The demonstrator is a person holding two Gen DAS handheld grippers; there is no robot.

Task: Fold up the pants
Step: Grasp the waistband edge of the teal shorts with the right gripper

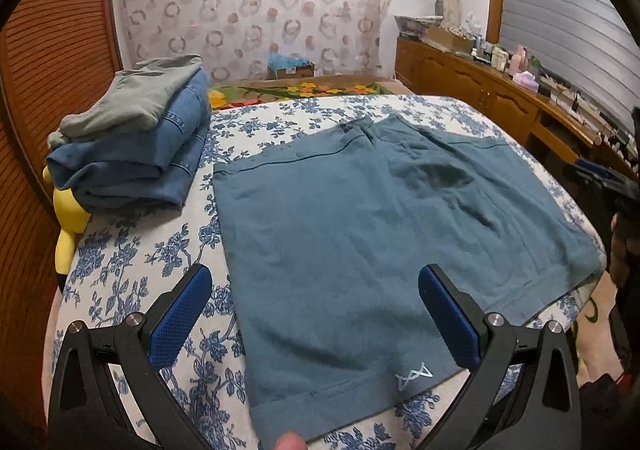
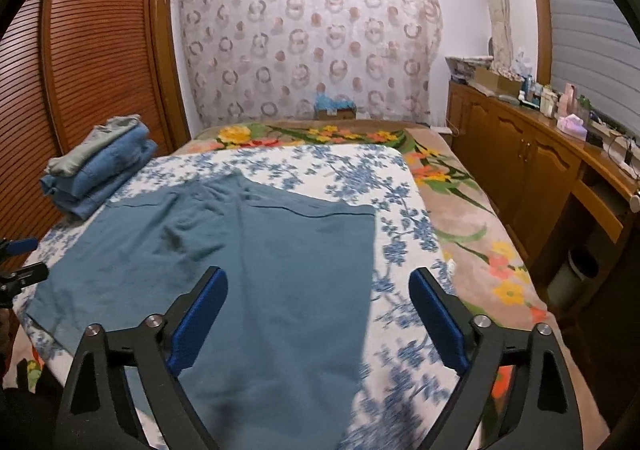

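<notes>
**Teal pants spread flat on the bed, both grippers spread above them**

The teal pants (image 1: pixel 360 234) lie spread out on the blue-flowered sheet (image 1: pixel 140 262) that covers the bed, with one leg hem nearest the left side, a small white logo (image 1: pixel 412 376) stitched just above that hem. The cloth is mostly smooth, with a few soft creases near the middle.

The left hand-held gripper (image 1: pixel 316 314) hangs over the near leg, its blue-padded fingers (image 1: pixel 182 318) set wide apart and holding nothing; one finger sits over the sheet, the other over the cloth. The right hand-held gripper (image 2: pixel 318 314) hovers over the other side of the pants, also spread wide and empty, one finger above the teal cloth and the other above the sheet.

At the far left corner of the bed sits a stack of folded clothes (image 1: pixel 132 141), denim under a grey-green piece. A wooden cabinet (image 2: pixel 516 153) crowded with bottles runs along the right wall.
</notes>
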